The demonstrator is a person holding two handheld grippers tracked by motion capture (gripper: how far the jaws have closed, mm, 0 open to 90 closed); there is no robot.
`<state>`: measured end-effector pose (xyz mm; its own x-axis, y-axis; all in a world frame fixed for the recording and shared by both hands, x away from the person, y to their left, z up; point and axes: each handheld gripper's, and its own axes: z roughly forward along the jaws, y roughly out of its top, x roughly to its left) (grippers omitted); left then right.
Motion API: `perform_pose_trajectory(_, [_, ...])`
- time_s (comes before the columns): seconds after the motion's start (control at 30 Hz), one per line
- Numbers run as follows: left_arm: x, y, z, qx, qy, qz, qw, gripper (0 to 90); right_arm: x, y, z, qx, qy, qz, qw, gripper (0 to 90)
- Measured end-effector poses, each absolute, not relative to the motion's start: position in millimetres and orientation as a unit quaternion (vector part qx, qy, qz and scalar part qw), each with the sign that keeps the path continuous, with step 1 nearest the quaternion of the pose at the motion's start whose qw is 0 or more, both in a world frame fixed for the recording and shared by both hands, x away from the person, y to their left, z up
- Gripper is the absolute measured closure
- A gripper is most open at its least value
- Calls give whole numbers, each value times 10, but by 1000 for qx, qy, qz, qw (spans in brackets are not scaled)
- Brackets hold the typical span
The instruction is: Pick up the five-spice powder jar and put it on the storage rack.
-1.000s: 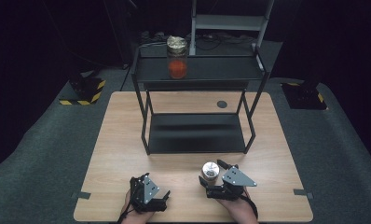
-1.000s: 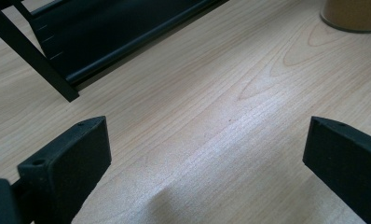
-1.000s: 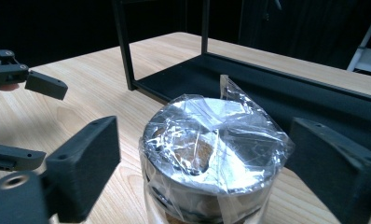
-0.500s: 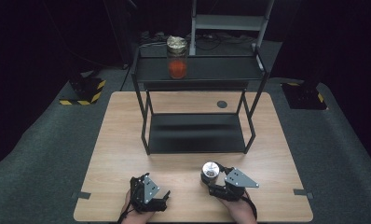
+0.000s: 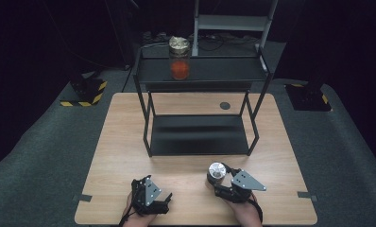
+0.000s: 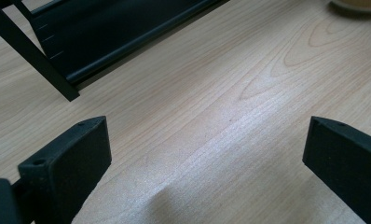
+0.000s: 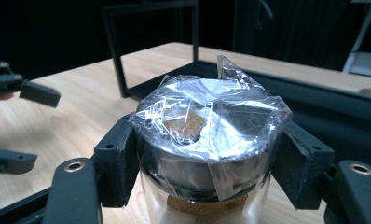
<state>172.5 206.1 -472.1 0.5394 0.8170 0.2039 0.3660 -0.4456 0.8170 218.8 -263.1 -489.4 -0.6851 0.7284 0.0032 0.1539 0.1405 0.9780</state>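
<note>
At the near left of the counter (image 5: 124,142), the left claw (image 5: 165,201) sits low in the person's hand, its jaws spread wide with only bare wood between them; in the left gripper view the two black pads (image 6: 67,158) stand far apart over the grain.

Just to its right, near the front edge, the right claw (image 5: 217,182) is clamped on a jar (image 5: 217,174). Its jaws have just been closing, and the jar is between them. In the right gripper view the pads (image 7: 116,161) press both sides of the jar's silver lid (image 7: 207,126), which is wrapped in crinkled clear film; below the lid, brown grains show through the glass. The jar stands upright on the counter.

Behind both claws, at mid-counter, stands a black rack (image 5: 200,135) with a low shelf and a top shelf. On the left part of the top shelf stands a second jar (image 5: 179,57), upright, with orange contents, well apart from the held one. A small dark disc (image 5: 225,105) lies on the counter behind the rack, toward the right.
</note>
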Motion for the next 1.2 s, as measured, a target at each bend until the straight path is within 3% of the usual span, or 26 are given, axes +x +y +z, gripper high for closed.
perform_pose_trajectory(0.73, [1730,2058,-4720,795,372,302,372,12,2018,-2905,-4671,327,687,573,304,313])
perform_pose_trajectory(1.2, [1727,2047,-4713,800,365,303,367,12,1984,-2913,-4479,326,674,583,314,314])
